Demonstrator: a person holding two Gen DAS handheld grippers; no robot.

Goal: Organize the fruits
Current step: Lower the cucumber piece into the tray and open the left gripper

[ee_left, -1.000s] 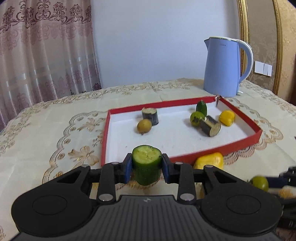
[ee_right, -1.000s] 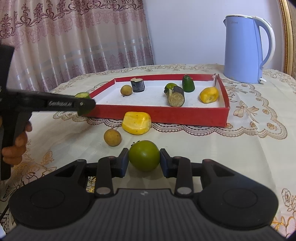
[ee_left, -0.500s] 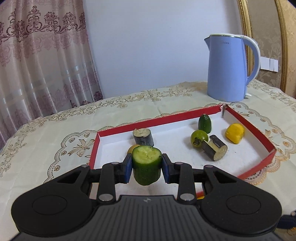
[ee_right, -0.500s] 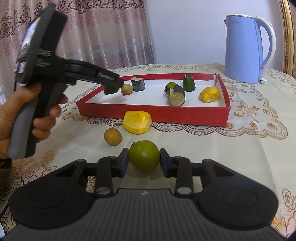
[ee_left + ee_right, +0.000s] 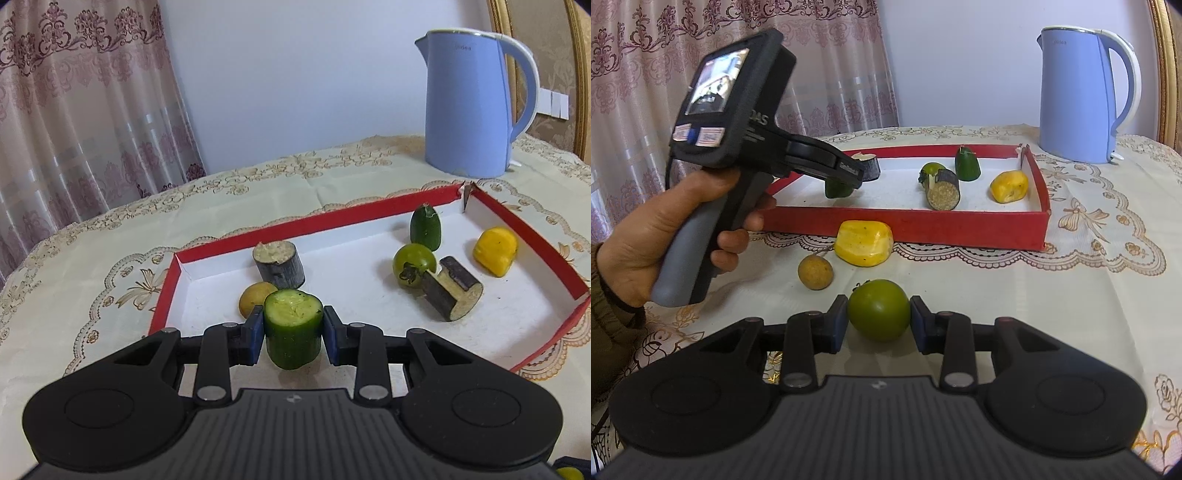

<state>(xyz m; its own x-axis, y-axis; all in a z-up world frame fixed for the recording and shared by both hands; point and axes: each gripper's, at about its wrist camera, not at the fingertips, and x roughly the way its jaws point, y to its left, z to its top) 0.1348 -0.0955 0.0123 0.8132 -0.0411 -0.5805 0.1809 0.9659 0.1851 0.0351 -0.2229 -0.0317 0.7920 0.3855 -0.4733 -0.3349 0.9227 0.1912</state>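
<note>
My left gripper (image 5: 293, 329) is shut on an upright cucumber piece (image 5: 293, 326), held over the near left part of the red-walled tray (image 5: 310, 226). From the right wrist view the same gripper (image 5: 846, 177) reaches over the tray wall (image 5: 905, 225) with the cucumber piece (image 5: 837, 189) in it. Inside the tray lie a brown round fruit (image 5: 253, 297), two eggplant pieces (image 5: 279, 264), a green tomato (image 5: 413, 264), a cucumber end (image 5: 425, 227) and a yellow pepper piece (image 5: 496, 250). My right gripper (image 5: 879, 325) is shut on a green tomato (image 5: 879, 309) low over the tablecloth.
A yellow pepper chunk (image 5: 863, 243) and a small brown round fruit (image 5: 815, 272) lie on the cloth in front of the tray. A blue kettle (image 5: 1084, 98) stands behind the tray at the right. A hand (image 5: 653, 236) holds the left gripper's handle. Curtains hang behind the table.
My left gripper has carried the cucumber piece forward from before the tray's front wall to over its white floor. The right gripper and its green tomato have stayed still.
</note>
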